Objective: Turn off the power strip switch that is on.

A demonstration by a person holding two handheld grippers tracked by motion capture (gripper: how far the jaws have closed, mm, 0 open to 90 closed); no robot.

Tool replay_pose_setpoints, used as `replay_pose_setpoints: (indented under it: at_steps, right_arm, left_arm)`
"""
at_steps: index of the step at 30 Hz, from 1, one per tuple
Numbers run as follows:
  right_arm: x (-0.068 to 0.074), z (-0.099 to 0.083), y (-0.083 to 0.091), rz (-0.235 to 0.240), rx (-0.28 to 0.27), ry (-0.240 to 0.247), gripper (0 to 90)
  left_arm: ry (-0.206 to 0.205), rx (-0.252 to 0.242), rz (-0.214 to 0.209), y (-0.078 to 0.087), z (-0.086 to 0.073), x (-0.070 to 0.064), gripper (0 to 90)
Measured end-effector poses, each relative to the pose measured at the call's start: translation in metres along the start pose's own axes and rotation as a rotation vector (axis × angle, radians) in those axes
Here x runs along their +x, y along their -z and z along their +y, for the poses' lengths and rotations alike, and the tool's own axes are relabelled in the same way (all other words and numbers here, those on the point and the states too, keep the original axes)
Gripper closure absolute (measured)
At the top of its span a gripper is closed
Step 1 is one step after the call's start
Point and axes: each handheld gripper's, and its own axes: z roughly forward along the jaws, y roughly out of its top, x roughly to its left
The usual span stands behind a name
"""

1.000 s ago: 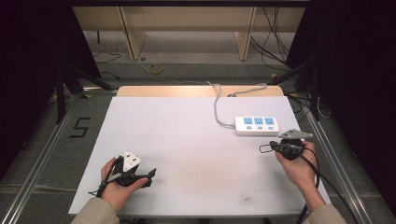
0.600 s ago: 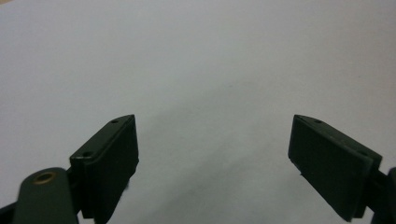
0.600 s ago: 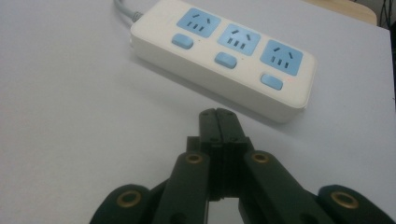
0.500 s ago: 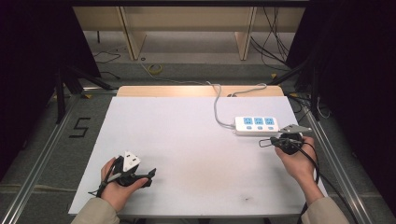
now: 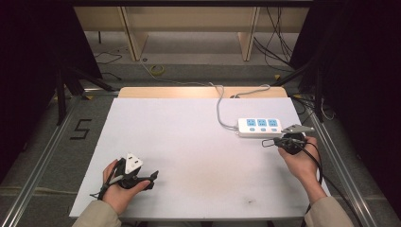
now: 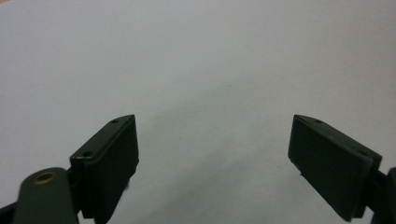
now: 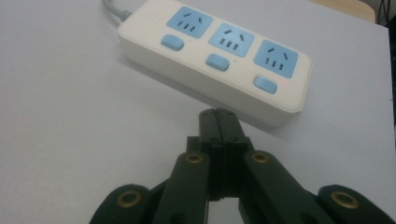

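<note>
A white power strip with three blue sockets and three blue switches lies at the table's right side, its grey cable running toward the far edge. My right gripper is shut with nothing between its jaws, its tips just short of the strip's near side below the middle switch. My left gripper rests near the front left of the table, jaws wide open over bare white surface and nothing between them.
The white table top has a wooden strip along its far edge. Metal rails run along both sides on the floor. A black "5" mark lies left of the table.
My right gripper has moved slightly forward and closer to the power strip. The left gripper has stayed in place.
</note>
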Motion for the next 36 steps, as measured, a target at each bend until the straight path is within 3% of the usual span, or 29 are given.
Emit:
replay_pose_setpoints:
  at_steps: [36]
  right_arm:
    - [-0.023, 0.016, -0.012, -0.035, 0.030, -0.043, 90.0]
  left_arm:
    - [-0.008, 0.001, 0.000, 0.000, 0.000, -0.001, 16.1]
